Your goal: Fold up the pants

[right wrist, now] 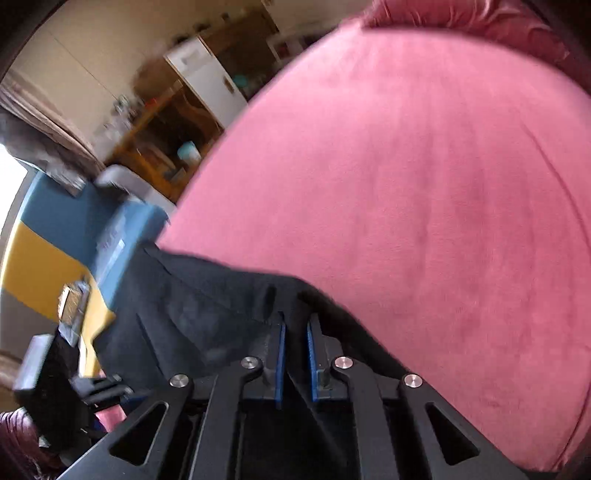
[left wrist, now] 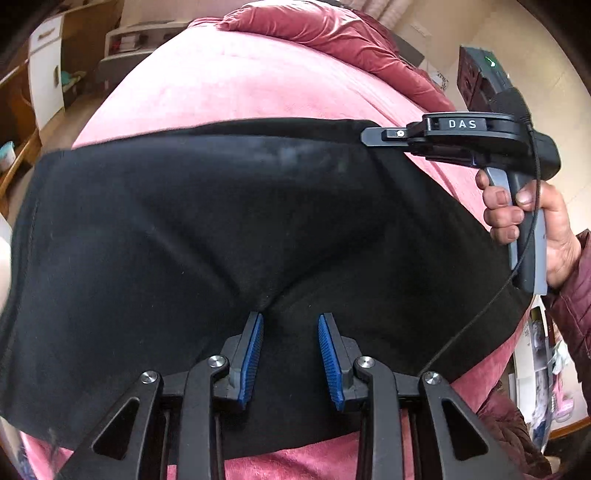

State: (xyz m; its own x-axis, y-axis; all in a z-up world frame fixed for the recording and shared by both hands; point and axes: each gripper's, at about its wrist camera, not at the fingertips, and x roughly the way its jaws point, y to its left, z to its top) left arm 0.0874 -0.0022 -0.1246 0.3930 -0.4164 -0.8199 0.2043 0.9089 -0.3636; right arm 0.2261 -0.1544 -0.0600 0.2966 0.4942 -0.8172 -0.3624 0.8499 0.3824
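Observation:
Black pants (left wrist: 221,229) lie folded across the pink bed cover (left wrist: 236,81). My left gripper (left wrist: 291,317) hovers over the near part of the pants with its jaws apart and a fabric crease at the left fingertip (left wrist: 258,325). My right gripper (left wrist: 373,134), seen from the side in the left wrist view, sits at the pants' far right corner. In the right wrist view my right gripper (right wrist: 295,325) has its blue pads close together with black pants fabric (right wrist: 192,314) between them, lifted above the bed cover (right wrist: 424,184).
A rumpled dark pink duvet (left wrist: 332,33) lies at the bed's far end. Wooden shelves and a white cabinet (left wrist: 44,74) stand to the left. A blue and yellow piece of furniture (right wrist: 55,236) stands beside the bed. The person's hand (left wrist: 517,214) grips the right handle.

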